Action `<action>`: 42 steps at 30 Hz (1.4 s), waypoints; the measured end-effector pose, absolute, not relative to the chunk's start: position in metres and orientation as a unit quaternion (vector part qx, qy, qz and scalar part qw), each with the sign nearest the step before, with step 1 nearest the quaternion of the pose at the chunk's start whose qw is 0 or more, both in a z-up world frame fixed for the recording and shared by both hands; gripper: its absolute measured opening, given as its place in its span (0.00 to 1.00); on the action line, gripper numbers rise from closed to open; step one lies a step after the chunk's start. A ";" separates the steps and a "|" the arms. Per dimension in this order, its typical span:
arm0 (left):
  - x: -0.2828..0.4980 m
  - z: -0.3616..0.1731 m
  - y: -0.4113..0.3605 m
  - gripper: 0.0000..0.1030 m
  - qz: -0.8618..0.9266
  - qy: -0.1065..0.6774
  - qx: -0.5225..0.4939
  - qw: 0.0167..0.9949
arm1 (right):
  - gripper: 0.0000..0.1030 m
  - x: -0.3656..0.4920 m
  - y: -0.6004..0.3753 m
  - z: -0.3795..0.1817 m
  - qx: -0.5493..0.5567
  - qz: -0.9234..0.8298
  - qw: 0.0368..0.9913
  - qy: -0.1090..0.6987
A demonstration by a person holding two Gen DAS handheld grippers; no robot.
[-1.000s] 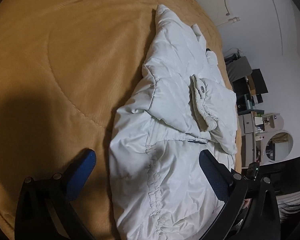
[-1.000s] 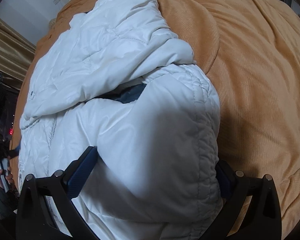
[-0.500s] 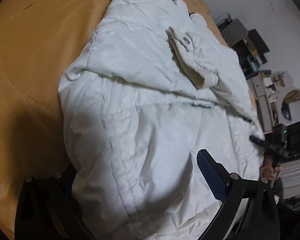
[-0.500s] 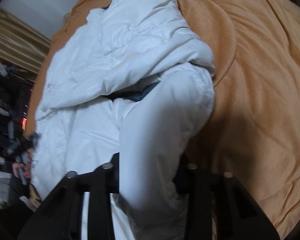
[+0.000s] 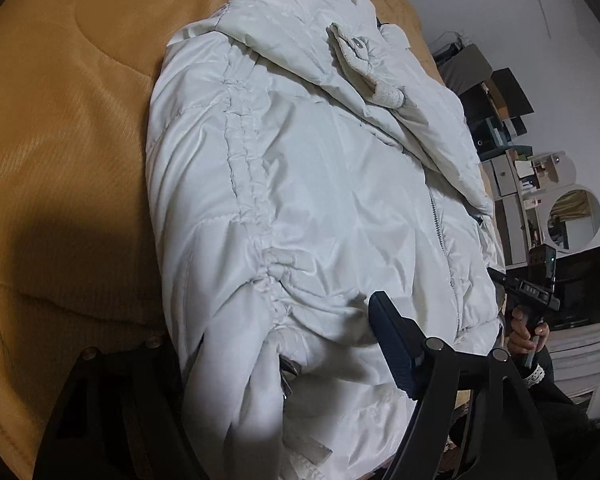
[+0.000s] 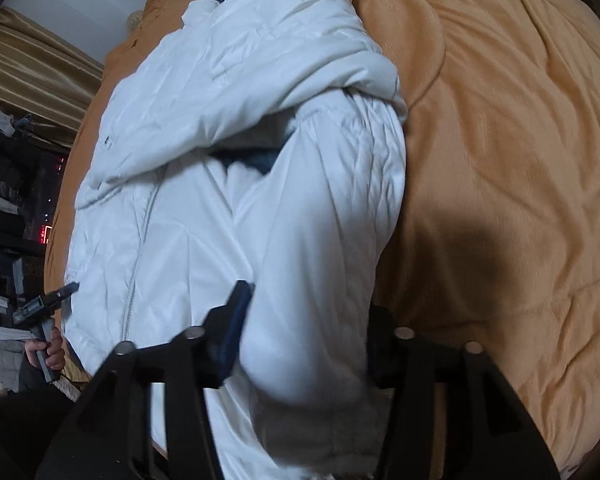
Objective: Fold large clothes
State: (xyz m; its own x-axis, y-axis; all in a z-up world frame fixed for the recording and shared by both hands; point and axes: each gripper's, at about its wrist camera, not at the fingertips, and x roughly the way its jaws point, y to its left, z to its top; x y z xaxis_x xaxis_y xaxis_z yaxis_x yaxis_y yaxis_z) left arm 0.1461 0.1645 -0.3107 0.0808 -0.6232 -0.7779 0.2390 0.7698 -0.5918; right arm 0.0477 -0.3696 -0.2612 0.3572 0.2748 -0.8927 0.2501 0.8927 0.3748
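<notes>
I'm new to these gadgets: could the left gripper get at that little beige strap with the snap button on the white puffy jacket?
Probably yes. The beige snap strap lies exposed on the white puffy jacket, nothing covering it, but the left gripper is clamped on the near hem and must let go.

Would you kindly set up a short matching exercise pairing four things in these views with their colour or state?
1. jacket
2. bedspread
3. left gripper
4. round mirror

a. orange, spread flat
b. on the far white wall
c. white, puffy, zipped
d. clamped on the hem corner

Pairs: 1-c, 2-a, 3-d, 4-b
</notes>
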 end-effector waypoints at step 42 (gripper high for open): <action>0.194 -0.168 0.176 0.26 -0.393 0.536 -0.137 0.735 | 0.07 0.058 -0.388 -0.126 0.243 0.113 0.847 0.459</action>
